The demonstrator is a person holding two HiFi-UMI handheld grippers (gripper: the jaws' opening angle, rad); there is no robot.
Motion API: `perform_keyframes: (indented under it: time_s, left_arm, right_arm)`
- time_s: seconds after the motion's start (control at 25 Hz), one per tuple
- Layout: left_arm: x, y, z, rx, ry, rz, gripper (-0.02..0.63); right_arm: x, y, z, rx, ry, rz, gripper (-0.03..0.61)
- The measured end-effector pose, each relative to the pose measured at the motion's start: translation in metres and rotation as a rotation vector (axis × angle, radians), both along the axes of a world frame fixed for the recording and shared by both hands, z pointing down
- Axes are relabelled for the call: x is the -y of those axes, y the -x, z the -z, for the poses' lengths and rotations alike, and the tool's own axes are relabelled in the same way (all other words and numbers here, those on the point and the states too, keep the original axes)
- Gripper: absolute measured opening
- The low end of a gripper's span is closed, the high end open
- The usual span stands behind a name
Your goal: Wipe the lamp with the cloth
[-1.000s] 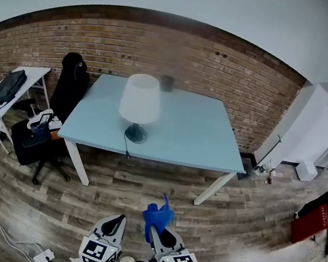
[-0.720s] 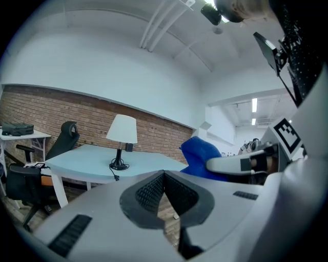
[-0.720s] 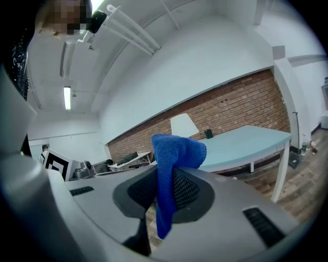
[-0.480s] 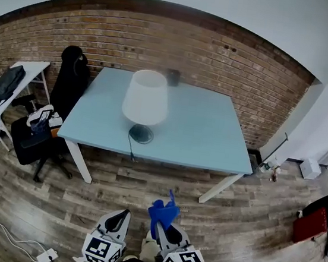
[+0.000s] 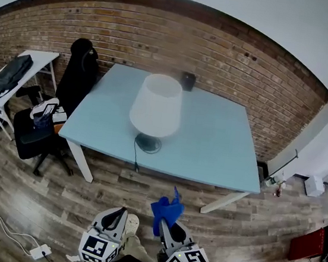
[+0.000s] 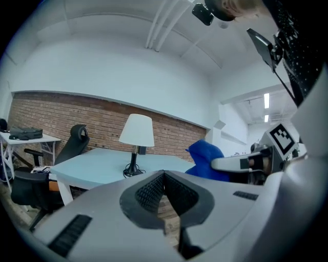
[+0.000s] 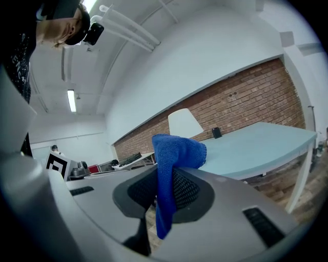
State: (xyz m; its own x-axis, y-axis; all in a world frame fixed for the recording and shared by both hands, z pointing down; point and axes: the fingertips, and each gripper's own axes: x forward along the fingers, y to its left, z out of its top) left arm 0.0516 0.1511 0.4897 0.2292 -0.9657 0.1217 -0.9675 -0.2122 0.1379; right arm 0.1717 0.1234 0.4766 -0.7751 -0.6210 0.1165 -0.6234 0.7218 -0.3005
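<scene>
A lamp with a white shade [image 5: 156, 104] and a dark round base [image 5: 148, 143] stands near the front edge of a light blue table [image 5: 210, 145]. It shows again as the lamp [image 6: 136, 131] in the left gripper view and the lamp [image 7: 184, 123] in the right gripper view. My right gripper [image 5: 166, 222] is shut on a blue cloth [image 5: 166, 208], which sticks up from its jaws; the same cloth [image 7: 171, 166] hangs between them. My left gripper [image 5: 116, 217] is shut and holds nothing. Both hang low over the wooden floor, well short of the table.
A black office chair [image 5: 74, 85] stands at the table's left end, with a small white side table [image 5: 25, 70] carrying a dark bag further left. A small dark box [image 5: 188, 80] sits at the table's back edge. White cables and a socket [image 5: 39, 252] lie on the floor at lower left.
The table and lamp have grown larger and shifted lower right in the head view, so I have moved closer. Both grippers keep their places and the cloth stays held.
</scene>
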Motion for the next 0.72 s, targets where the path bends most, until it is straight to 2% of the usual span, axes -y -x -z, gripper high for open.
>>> perform_keyframes:
  time_s: [0.16, 0.28, 0.4, 0.56, 0.72]
  left_arm:
    - [0.039, 0.029, 0.001, -0.008, 0.011, 0.042, 0.008]
    - [0.073, 0.037, 0.007, -0.018, 0.012, 0.049, 0.008]
    - [0.108, 0.046, 0.018, 0.003, -0.002, 0.049, 0.008]
    - [0.152, 0.080, 0.025, 0.008, -0.001, 0.099, 0.008]
    - [0.197, 0.114, 0.038, 0.035, -0.039, 0.138, 0.008]
  right_arm:
    - [0.040, 0.020, 0.009, 0.018, -0.048, 0.058, 0.061]
    - [0.074, 0.030, 0.013, 0.028, -0.058, 0.098, 0.061]
    - [0.117, 0.041, 0.027, 0.064, -0.069, 0.131, 0.061]
    - [0.169, 0.056, 0.055, 0.150, -0.087, 0.163, 0.061]
    - [0.223, 0.061, 0.090, 0.289, -0.096, 0.163, 0.061]
